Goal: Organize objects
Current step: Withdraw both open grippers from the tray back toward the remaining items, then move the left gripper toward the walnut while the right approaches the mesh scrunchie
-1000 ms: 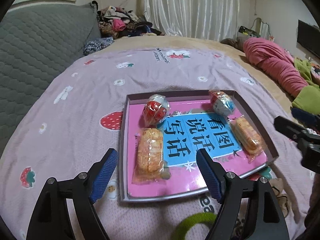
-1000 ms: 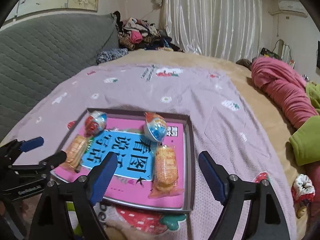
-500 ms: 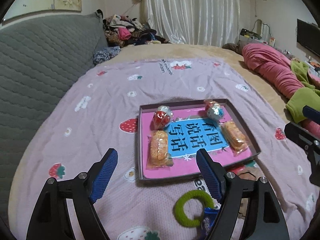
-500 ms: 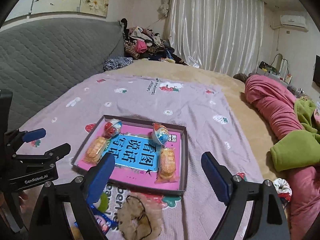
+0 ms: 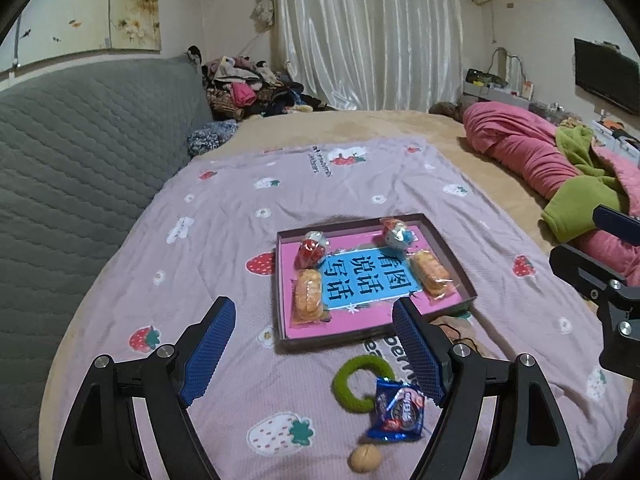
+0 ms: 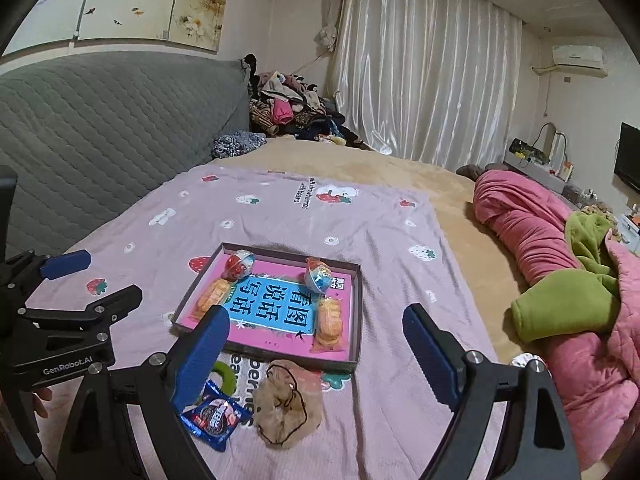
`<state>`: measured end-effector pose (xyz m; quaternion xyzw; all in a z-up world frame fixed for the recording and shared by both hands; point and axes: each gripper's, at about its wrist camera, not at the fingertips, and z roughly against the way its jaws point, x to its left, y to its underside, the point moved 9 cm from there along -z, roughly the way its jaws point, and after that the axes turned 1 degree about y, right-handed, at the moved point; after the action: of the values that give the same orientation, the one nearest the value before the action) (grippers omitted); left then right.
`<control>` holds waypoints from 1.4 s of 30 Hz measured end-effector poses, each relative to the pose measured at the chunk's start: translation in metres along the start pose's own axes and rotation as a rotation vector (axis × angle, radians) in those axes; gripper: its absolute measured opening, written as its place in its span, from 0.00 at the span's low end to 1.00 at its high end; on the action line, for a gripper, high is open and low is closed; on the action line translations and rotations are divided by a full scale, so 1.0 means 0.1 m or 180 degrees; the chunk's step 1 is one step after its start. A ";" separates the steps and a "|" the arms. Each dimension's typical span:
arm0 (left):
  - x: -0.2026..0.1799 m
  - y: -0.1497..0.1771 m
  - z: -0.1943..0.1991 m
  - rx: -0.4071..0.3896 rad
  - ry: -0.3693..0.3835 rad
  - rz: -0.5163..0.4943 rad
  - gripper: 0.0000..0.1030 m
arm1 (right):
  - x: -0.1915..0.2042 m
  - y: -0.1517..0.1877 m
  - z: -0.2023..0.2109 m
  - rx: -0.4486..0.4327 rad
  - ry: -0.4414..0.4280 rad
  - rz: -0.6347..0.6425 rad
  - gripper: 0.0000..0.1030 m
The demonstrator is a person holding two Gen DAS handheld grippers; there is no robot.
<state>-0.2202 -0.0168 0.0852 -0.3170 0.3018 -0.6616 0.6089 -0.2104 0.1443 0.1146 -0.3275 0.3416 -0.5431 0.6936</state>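
A shallow dark-rimmed cardboard tray [image 5: 452,256] with a pink and blue printed base is seen on the lilac strawberry-print bedspread [image 5: 240,208]. Two foil-wrapped egg-shaped sweets [image 5: 312,248] and two orange wrapped snack cakes [image 5: 307,296] are laid inside it. Compared with a second ago, the tray is viewed from farther back and higher. The left gripper [image 5: 312,356] is held wide and empty; the right gripper [image 6: 316,356] has just been opened a little further, nothing between its jaws. Revealed nearer are a green fuzzy ring [image 5: 360,384], a blue biscuit packet [image 5: 398,410], a walnut [image 5: 365,458] and a beige crumpled pouch [image 6: 288,404], probably still to be sorted.
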 end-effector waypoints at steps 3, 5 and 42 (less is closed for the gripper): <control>0.00 0.02 0.13 -0.0009 0.0008 0.0007 0.80 | 0.02 0.01 0.13 -0.0017 0.0000 0.0006 0.86; 0.00 0.05 0.22 -0.0015 -0.0007 0.0006 0.80 | 0.02 0.02 0.19 -0.0026 0.0006 0.0008 0.87; -0.09 0.77 0.27 0.0331 -0.0031 -0.0046 0.80 | 0.07 0.63 0.49 0.0196 0.0103 0.0024 0.89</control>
<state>-0.1509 -0.0144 0.0410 -0.2903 0.2618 -0.6792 0.6212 -0.1355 0.1538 0.0889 -0.2959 0.3371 -0.5560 0.6998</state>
